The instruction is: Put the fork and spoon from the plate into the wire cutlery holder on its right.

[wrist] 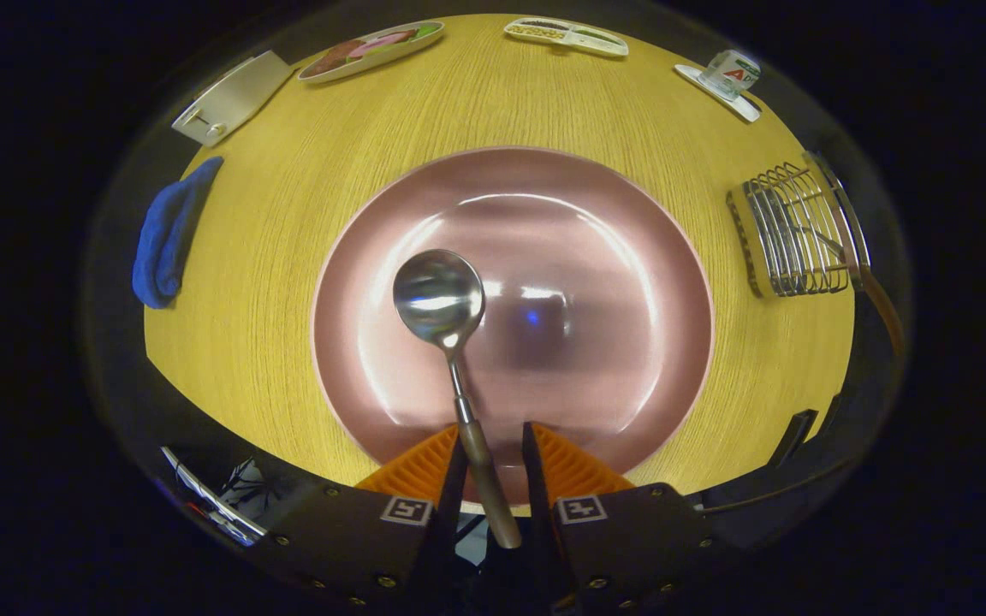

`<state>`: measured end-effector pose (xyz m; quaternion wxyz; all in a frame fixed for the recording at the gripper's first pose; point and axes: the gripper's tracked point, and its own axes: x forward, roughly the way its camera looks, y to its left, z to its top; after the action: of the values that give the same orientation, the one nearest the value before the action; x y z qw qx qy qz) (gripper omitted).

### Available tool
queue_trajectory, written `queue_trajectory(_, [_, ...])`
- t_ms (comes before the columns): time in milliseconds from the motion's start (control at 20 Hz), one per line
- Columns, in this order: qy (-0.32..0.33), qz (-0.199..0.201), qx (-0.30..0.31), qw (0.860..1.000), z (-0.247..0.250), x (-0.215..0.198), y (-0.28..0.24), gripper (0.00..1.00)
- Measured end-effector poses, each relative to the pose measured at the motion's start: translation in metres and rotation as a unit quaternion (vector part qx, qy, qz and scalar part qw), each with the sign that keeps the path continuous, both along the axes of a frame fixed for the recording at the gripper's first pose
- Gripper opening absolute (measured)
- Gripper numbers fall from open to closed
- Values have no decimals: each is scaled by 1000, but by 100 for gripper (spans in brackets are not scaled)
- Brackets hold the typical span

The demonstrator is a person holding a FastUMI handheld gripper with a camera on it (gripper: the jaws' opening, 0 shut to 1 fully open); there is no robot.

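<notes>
Gripper view shows my hand-held gripper [493,458] low over the pink plate [630,257]. The spoon [450,342] has its brown handle between my two orange fingers [416,466]. The fingers are partly closed, with a gap as wide as the handle and a bit more. The handle leans on the left finger, but I cannot tell if the right finger presses on it too.

The round bowl of the spoon sits out ahead of the fingers, over the middle of the plate. I cannot tell if it rests on the plate or hangs just above it.

The wire cutlery holder [788,231] stands on the table [493,103], well apart from the plate, on the right. A brown-handled thing already sticks out of it; I think that is the fork [874,295].

What could go wrong? If my grip is loose, the heavy bowl end may tip down and the spoon may slide out. It may also swing sideways as I move right and hit the wires instead of dropping in.
</notes>
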<state>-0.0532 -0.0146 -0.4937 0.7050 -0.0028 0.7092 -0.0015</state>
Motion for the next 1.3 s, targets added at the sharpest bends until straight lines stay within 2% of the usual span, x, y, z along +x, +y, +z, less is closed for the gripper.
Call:
queue_trajectory(50, [2, -3, -1, 1000, -1, 0, 1, 21])
queue_trajectory(100, [1, -5, -1, 1000, -2, -1, 1, 21])
queue_trajectory(200, [-2, -13, -10, 1000, -3, 1, 1, 7])
queue_trajectory(350, [-6, -34, -16, 999, -2, 1, 0, 7])
queue_trajectory(650, [-11, -51, -14, 999, 6, 10, -1, 7])
queue_trajectory(1300, [-42, -109, -58, 991, 80, 55, -32, 7])
